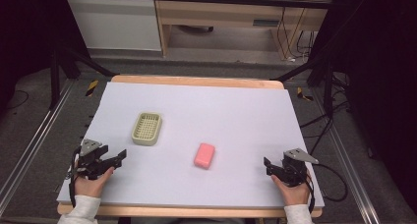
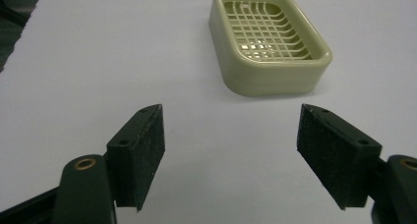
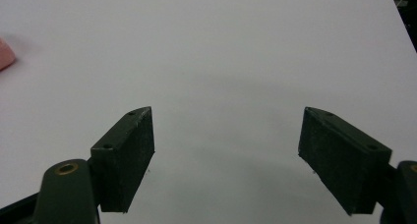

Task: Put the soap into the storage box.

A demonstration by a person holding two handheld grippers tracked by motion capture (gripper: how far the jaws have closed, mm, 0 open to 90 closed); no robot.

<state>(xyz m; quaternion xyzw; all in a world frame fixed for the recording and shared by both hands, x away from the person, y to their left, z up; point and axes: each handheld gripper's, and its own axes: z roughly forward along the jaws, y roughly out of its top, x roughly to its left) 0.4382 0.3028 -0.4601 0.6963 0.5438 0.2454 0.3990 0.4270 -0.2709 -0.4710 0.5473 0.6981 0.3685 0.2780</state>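
left gripper [image 1: 116, 158] held in the person's left hand [image 1: 91, 182] at the near left corner of the white tabletop [image 1: 236, 116], low over the surface, aimed forward and toward the middle. fingers [image 2: 142, 150] spread wide apart, nothing between them, bare tabletop [image 2: 98, 62] in the gap. same in the high view: two black tips parted, gripping nothing.

pale green soap dish [image 1: 147, 128] standing upright on the tabletop, left of centre, ahead of the left gripper and apart from it. in the left gripper view, soap dish [image 2: 270, 40] seen beyond the fingertips, ahead of the gap and offset toward the right-hand finger; grid floor visible inside, no contents. no contact with either finger.

pink soap bar [image 1: 204, 155] lying flat near the middle of the tabletop, to the right of the soap dish and nearer the person; well apart from both grippers, roughly between them. in the right gripper view, an edge of the soap bar [image 3: 5, 54] visible at the far left border, well outside the left-hand finger.

right gripper [image 1: 269, 166] held in the person's right hand [image 1: 294, 189] near the near right corner, low over the tabletop, pointing toward the middle. fingers [image 3: 125, 155] spread wide, empty, plain tabletop [image 3: 246, 47] between and ahead of them.
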